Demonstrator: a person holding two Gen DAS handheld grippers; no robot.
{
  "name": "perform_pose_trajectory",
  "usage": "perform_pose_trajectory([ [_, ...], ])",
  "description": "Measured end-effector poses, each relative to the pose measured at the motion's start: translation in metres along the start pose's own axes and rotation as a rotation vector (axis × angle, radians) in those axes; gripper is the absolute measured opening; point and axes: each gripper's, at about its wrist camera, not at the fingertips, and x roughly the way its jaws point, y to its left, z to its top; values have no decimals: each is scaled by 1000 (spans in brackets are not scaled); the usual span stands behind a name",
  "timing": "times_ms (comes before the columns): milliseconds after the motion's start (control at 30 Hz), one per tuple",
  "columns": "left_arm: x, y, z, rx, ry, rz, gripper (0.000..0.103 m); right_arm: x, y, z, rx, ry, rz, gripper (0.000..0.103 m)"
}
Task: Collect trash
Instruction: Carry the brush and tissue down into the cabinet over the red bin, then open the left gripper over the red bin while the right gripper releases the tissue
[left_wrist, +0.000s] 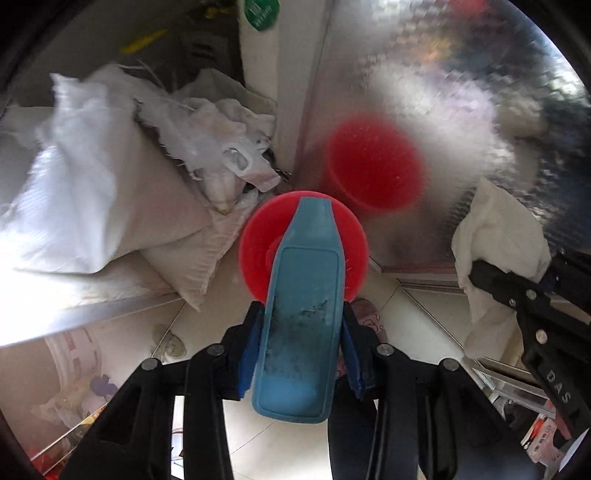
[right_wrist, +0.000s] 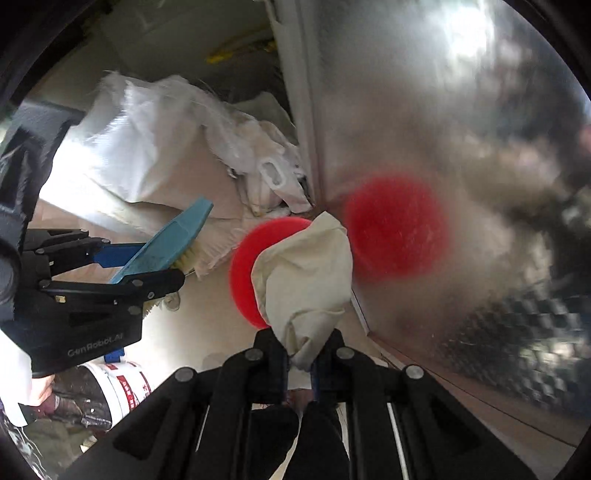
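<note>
The left gripper (left_wrist: 301, 347) pinches a blue scrubbing brush (left_wrist: 301, 314) at centre frame, over a red round lid (left_wrist: 255, 243). The right gripper (right_wrist: 301, 354) clamps a crumpled cream cloth (right_wrist: 306, 273) at lower centre, beside a shiny metal panel (right_wrist: 461, 110). White woven sacks (left_wrist: 92, 184) fill the upper left.
</note>
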Motion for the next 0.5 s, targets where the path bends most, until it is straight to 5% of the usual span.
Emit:
perform_pose_trajectory([
  [500,18,-3,2,5,31,37,44,14,-16,-4,32,7,-30,8],
])
